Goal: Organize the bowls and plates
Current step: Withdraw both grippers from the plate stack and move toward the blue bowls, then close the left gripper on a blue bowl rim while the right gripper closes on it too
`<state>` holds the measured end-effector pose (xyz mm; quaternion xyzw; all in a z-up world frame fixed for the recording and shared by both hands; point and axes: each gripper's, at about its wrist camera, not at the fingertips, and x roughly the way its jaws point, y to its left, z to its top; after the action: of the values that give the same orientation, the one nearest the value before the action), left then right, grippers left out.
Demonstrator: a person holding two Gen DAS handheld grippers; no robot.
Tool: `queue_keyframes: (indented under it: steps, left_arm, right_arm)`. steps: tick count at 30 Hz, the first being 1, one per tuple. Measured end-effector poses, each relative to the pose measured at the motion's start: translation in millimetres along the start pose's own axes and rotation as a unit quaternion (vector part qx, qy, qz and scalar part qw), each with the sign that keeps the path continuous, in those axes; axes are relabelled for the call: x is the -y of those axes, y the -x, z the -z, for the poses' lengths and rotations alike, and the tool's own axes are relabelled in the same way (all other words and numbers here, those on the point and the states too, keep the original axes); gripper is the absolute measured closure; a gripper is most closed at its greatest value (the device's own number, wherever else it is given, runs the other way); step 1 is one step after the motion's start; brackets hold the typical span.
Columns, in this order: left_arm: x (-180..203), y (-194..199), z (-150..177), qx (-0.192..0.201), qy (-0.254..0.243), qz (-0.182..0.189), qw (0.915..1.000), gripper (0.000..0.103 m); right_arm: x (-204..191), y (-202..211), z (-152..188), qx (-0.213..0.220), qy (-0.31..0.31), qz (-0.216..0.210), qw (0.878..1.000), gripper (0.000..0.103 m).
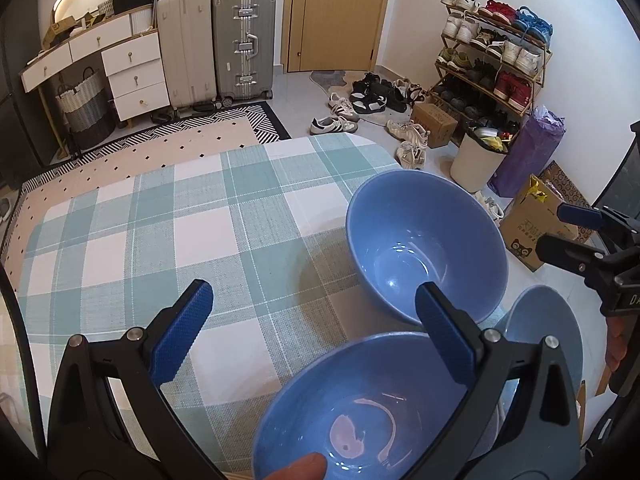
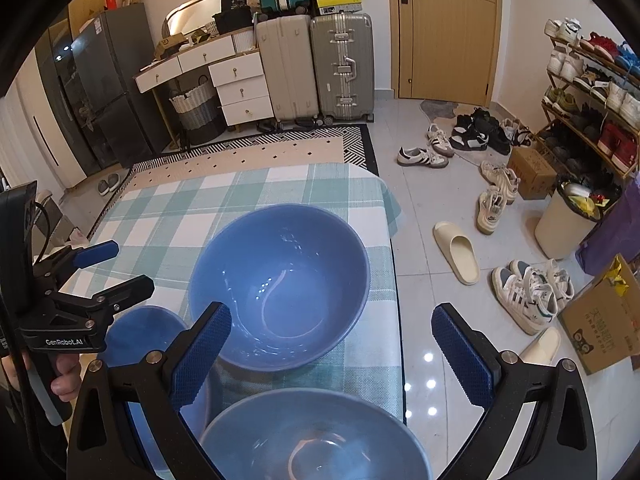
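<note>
The left tongs' black body carried "GenRobot.AI" in white print, plain to read from the right wrist view. A brown cardboard box on the tiled floor bore a cartoon cat face and Chinese print too small to make out, and a dark carton on the dresser showed "36".

The table wore a woven cloth checked in teal, white and grey, its far corners rounded. Three blue pieces sat near its right edge, all smooth and glossy. The far bowl was deep and round, empty, with light glinting on its wet-looking inside. The near bowl, the same shape and colour, stood just beside it toward the person, also empty. A flat blue plate lay just to the left of the two bowls in the right wrist view, partly hidden behind the tongs.

The left tongs hung with jaws spread wide, clamped on nothing, their blue pads knurled like a file; the right pad overlapped the rims of both bowls in the picture, though whether it touched them could not be told. The right tongs were likewise held wide apart and empty above the near bowl, one pad over the table, the other out over the floor. A hand gripped the left handle.

Two ribbed hard-shell suitcases, beige and silver, stood against the wall.
</note>
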<state>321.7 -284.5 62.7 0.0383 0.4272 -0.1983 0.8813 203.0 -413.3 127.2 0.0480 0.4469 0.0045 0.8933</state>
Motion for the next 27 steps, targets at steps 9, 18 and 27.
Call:
queue_keyframes:
  steps: [9, 18, 27]
  left_arm:
    - [5.0, -24.2, -4.1, -0.019, -0.002, 0.003, 0.9998, 0.002]
    - [6.8, -44.7, -8.4, -0.038, 0.006, 0.005, 0.9992, 0.004]
    - [8.2, -60.0, -10.3, -0.053, 0.007, 0.015, 0.9985, 0.02]
  right_arm:
    - [8.5, -25.3, 0.2, -0.023, -0.007, 0.002, 1.0, 0.001]
    - [17.4, -50.3, 0.6, -0.048, -0.013, 0.004, 0.999, 0.001]
    - [19.8, -63.6, 0.7, -0.057, -0.012, -0.009, 0.998, 0.002]
